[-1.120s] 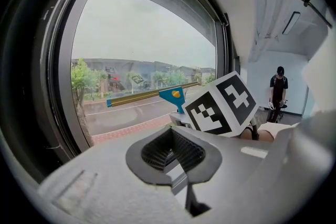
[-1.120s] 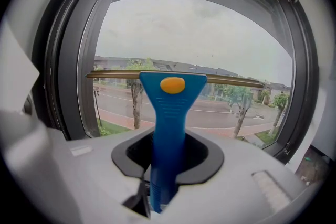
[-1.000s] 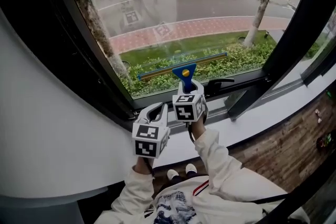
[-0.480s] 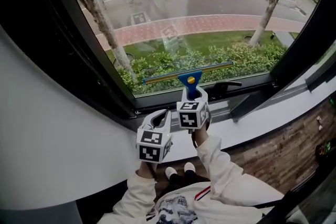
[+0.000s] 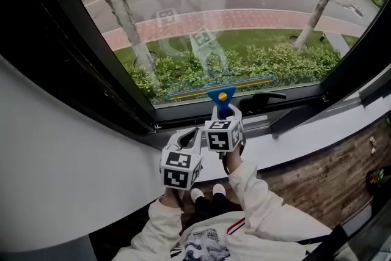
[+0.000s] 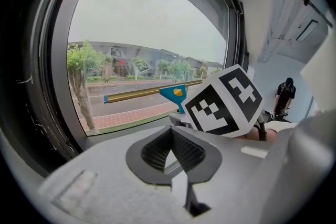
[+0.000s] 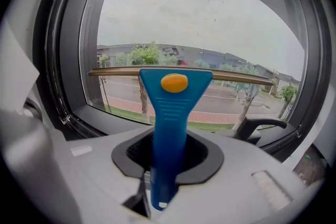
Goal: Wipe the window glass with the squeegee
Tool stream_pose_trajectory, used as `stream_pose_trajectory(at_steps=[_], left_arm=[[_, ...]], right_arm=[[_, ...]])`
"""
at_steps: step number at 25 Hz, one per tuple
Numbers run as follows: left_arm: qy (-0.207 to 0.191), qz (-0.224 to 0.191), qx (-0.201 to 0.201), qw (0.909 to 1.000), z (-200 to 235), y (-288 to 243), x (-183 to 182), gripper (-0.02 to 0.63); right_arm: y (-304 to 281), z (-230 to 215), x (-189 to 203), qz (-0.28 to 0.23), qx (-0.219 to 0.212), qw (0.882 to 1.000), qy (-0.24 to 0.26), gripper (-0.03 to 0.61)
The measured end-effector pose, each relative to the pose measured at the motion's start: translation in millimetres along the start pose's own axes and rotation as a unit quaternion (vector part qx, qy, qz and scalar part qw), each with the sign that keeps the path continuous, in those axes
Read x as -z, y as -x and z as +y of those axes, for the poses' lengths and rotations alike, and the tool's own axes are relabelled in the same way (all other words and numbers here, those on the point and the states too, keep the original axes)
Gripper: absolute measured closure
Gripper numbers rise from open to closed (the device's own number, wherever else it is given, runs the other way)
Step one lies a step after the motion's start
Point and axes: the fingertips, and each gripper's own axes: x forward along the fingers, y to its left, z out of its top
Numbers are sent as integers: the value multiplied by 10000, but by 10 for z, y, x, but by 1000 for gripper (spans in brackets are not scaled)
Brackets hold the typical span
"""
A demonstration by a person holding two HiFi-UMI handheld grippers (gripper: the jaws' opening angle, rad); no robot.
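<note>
Squeegee (image 5: 221, 95) work is at the bottom of the pane: its brass-coloured blade bar lies level against the window glass (image 5: 232, 21), just above the lower edge of the black window frame (image 5: 91, 70). From the bar's middle a blue handle with an orange button runs down toward 6 o'clock into the right gripper (image 5: 223, 118). In the right gripper view the jaws are pinching that handle (image 7: 173, 113) on both sides, and its butt end pokes out below them toward the camera.

At about 8 o'clock from the right gripper, close beside it, sits the left gripper (image 5: 186, 139). It is over the white sill (image 5: 305, 137) and apart from the glass. Its own view shows the ribbed pads (image 6: 184, 150) pressed together with nothing between them, and the squeegee (image 6: 173, 93) beyond at 12 o'clock.

A black window handle (image 5: 263, 98) lies on the frame at 3 o'clock from the blue handle, near it but not touching. Through the glass are a tree trunk (image 5: 131, 21), a hedge (image 5: 275, 61) and a red brick path (image 5: 244, 18). The person's white sleeve (image 5: 256, 205) runs back from the right gripper toward 5 o'clock.
</note>
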Motion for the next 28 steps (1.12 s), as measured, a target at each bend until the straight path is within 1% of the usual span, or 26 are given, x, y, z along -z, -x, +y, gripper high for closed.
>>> stream_pose_trajectory(at_steps=[9,13,19,22,25,27,28], left_arm=[[76,150,-101,9998,-52,-95,98,614],[74,173,-180,9997,-81,-99,120,614],[78,264,-383,9989,-70,3,241,614],[63,253,-385,9989,-100,79,274,614],[5,200,-347,9992,-129,239,279,614],[-75,77,-310,9995,-142,387,232,614],[-137,-50,-281,9995,-140,453,164,614]], right_arm=[[-101,67,181,271,-246,9993,-20,468],[-89,78,196,253,-325,9991,23,468],[150,146,74,-124,-481,9985,210,476],[312,209,29,-268,-570,9975,306,482],[562,281,-59,-410,-724,9963,214,482],[774,275,-230,-610,-770,9951,98,482],[862,231,-356,-750,-736,9945,6,482]])
